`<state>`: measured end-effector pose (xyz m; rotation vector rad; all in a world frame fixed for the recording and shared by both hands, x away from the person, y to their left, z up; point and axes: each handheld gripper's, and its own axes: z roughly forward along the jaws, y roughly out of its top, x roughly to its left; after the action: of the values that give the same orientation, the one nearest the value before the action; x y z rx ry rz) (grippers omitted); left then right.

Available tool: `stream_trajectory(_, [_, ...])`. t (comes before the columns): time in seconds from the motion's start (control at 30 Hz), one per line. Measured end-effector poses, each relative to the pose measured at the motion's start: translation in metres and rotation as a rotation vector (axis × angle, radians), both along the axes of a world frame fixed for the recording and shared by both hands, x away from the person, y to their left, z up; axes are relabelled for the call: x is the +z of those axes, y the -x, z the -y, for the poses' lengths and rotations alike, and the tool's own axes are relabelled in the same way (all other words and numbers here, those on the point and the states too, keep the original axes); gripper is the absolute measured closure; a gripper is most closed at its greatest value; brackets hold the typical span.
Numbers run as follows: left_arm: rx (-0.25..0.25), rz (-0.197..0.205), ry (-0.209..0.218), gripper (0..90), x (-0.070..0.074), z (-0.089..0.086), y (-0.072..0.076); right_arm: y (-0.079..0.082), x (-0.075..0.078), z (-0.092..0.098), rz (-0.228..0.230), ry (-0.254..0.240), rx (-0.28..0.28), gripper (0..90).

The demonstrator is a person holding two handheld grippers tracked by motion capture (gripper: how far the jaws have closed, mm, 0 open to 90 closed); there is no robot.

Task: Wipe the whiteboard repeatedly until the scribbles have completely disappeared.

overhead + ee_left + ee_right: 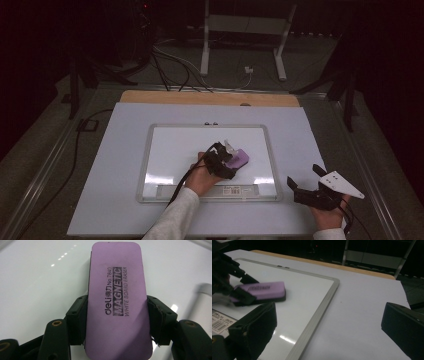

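Observation:
A purple whiteboard eraser [117, 302] printed "MAGNETIC WHITE BOARD ERASER" lies flat on the whiteboard [37, 285], and my left gripper [120, 315] is shut on its long sides. From above, the left gripper [232, 161] and eraser [241, 159] are right of the middle of the whiteboard [145, 160]. My right gripper [304, 175] hovers open over the white table's front right, off the board, with nothing between its jaws. From the right gripper view, its open right gripper [329, 325] looks toward the eraser [262, 291] and the left gripper [247, 290].
The whiteboard's grey frame [324, 305] runs just left of the right gripper. A barcode label [235, 190] sits on the board's front strip. A wooden edge [210, 97] borders the table's far side. Beyond it, cables [170, 65] and stand legs [205, 50] are on the floor.

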<state>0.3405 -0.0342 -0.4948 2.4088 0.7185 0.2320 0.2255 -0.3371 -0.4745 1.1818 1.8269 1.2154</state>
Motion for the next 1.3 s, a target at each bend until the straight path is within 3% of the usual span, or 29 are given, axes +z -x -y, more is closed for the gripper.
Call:
stream_trajectory(0.1, [-0.039, -0.002, -0.006, 41.8, 0.001, 0.002, 0.009, 0.000, 0.000, 0.001, 0.001, -0.002, -0.002, 0.5])
stream_trajectory(0.2, [-0.029, 0.002, -0.006, 41.8, 0.000, -0.003, 0.010, 0.001, 0.000, 0.002, 0.002, -0.003, -0.003, 0.5])
stream_trajectory(0.53, [0.181, 0.006, -0.003, 41.8, -0.001, -0.047, -0.013, 0.001, 0.000, 0.003, 0.002, -0.005, -0.009, 0.5])
stream_trajectory(0.7, [0.193, 0.007, -0.003, 41.8, -0.001, -0.043, -0.018, 0.001, 0.000, 0.000, -0.001, 0.000, -0.001, 0.5])
stream_trajectory(0.83, [0.160, 0.005, -0.002, 41.8, -0.001, -0.029, -0.015, 0.000, -0.001, -0.002, -0.003, 0.003, 0.002, 0.5])
stream_trajectory(1.03, [0.022, -0.003, -0.007, 41.8, 0.000, -0.009, 0.003, 0.000, 0.000, 0.000, -0.001, 0.001, 0.000, 0.5])
stream_trajectory(1.13, [-0.008, -0.003, -0.002, 41.8, 0.000, -0.015, 0.011, 0.001, 0.000, 0.002, 0.000, -0.003, -0.005, 0.5])
stream_trajectory(1.3, [0.017, 0.000, -0.004, 41.9, 0.000, -0.035, 0.018, 0.001, 0.000, 0.003, 0.001, -0.004, -0.008, 0.5])
